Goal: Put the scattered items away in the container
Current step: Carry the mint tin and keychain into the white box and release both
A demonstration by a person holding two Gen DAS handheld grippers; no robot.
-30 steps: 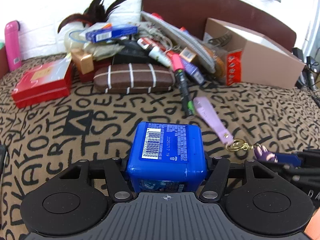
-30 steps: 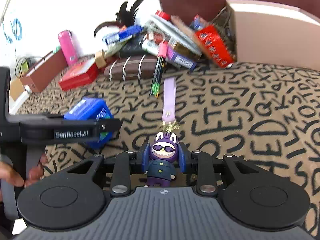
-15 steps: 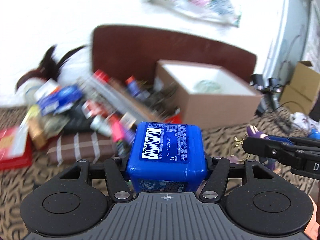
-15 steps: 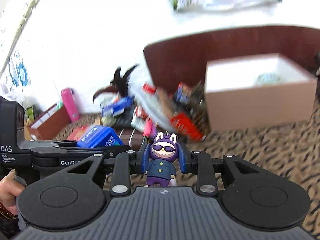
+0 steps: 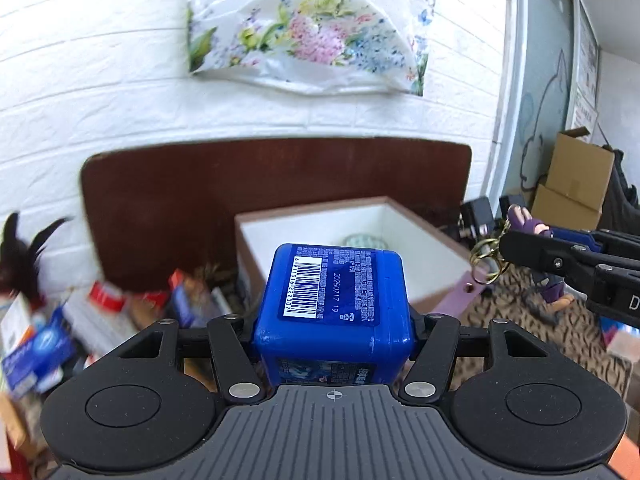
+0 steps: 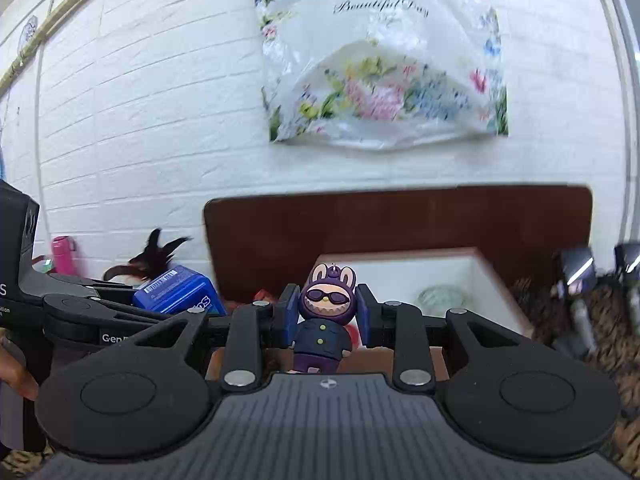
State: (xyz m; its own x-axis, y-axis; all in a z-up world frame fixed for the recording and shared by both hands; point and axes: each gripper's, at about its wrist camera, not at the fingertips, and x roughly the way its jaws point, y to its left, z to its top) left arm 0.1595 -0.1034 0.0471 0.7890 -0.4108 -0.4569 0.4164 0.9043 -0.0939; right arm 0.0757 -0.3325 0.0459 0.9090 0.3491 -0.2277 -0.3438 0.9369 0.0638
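My left gripper (image 5: 334,320) is shut on a blue plastic box (image 5: 334,300) with a barcode label, held in the air in front of the open cardboard box (image 5: 424,240). My right gripper (image 6: 326,316) is shut on a purple bunny keychain figure (image 6: 325,320); its gold ring (image 5: 486,260) and lilac strap (image 5: 460,298) hang below it in the left wrist view. The cardboard box (image 6: 492,292) has a white inside with a round pale-green item (image 6: 440,296) in it. The blue box also shows in the right wrist view (image 6: 176,290), to my left.
A pile of scattered items (image 5: 100,312) lies left of the cardboard box, with dark feathers (image 5: 20,256) and a pink bottle (image 6: 64,254). A brown headboard (image 5: 200,208) stands behind. A floral plastic bag (image 5: 304,28) hangs on the white wall. Cartons (image 5: 572,184) stand far right.
Both grippers have risen from the patterned bedcover and moved toward the cardboard box, each still holding its item. The views now look level at the wall and into the box.
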